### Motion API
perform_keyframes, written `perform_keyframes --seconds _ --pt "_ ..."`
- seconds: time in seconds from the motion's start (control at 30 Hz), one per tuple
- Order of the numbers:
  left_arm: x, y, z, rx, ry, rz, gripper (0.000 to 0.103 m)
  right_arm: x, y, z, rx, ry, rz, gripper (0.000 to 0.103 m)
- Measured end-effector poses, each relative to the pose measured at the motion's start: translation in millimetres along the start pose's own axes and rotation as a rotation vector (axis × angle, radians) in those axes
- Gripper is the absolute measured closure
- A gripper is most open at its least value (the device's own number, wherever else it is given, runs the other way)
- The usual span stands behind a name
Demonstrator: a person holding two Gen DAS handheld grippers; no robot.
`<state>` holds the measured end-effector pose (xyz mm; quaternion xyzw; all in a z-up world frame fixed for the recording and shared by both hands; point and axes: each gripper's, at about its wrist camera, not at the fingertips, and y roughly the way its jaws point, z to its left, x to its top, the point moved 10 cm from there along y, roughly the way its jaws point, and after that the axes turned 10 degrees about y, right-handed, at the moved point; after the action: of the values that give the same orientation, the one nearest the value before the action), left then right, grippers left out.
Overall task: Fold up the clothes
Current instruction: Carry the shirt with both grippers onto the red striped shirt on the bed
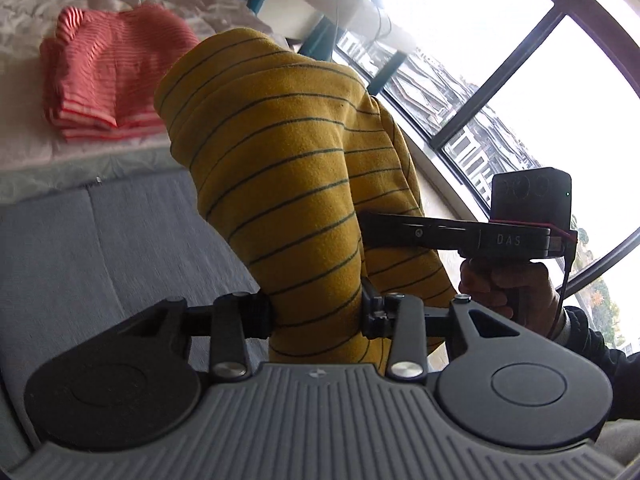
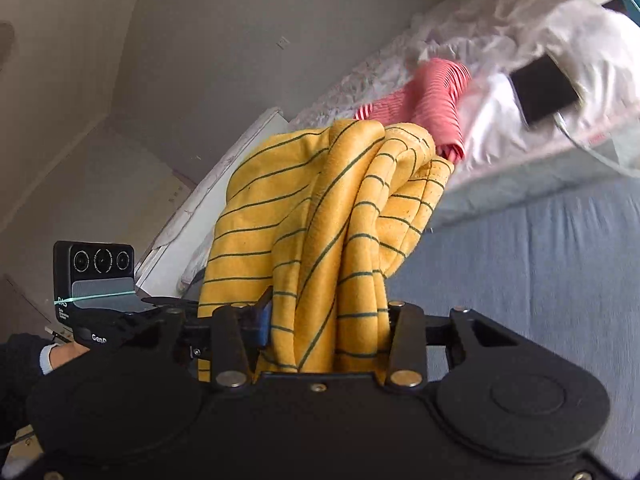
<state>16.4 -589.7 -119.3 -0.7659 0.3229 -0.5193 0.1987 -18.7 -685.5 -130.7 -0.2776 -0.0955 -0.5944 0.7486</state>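
Both tools are clamped on the yellow garment [image 1: 280,184], lifted above the blue mattress [image 1: 100,248]: left tool [image 1: 316,316], right tool [image 2: 324,332]. Beyond the garment, a folded red garment [image 1: 108,76] lies on the white bedding [image 2: 520,40].

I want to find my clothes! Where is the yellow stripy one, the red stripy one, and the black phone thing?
yellow striped garment [image 1: 280,168]: left wrist view, middle of the hanging cloth.
red striped garment [image 1: 108,72]: left wrist view, top of the folded pile.
black device [image 2: 546,94]: right wrist view, its flat face.
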Motion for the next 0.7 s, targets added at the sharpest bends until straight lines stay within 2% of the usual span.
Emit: perform_keyframes --seconds 0.17,0.27,0.4,0.43,0.53,0.63,0.7 --pt "101.6 -18.3 77.8 0.064 -0.009 -0.103 0.059 97.8 63.4 17.9 -0.038 -0.045 -0.014 0.061" --pt "165.1 -15.7 129.9 0.087 -0.021 -0.131 0.059 147.1 106.5 14.0 -0.039 -0.060 -0.019 0.061" --pt "211.4 -14.7 193.0 0.121 -0.059 -0.160 0.059 190.4 162.3 -17.1 -0.036 -0.019 -0.034 0.061" --pt "221.3 -4.3 210.1 0.124 -0.073 -0.162 0.059 195.8 172.6 -27.7 -0.039 0.007 -0.043 0.061" --pt "220.4 23.6 245.9 0.125 -0.121 -0.158 0.058 205.2 198.8 -60.1 -0.030 0.087 -0.039 0.061" --pt "198.1 54.7 273.7 0.119 -0.124 -0.110 0.057 204.1 221.1 -91.6 -0.029 0.163 -0.011 0.061" --pt "182.2 66.9 285.8 0.104 -0.142 -0.113 0.052 200.6 229.0 -105.2 -0.033 0.133 -0.035 0.058"
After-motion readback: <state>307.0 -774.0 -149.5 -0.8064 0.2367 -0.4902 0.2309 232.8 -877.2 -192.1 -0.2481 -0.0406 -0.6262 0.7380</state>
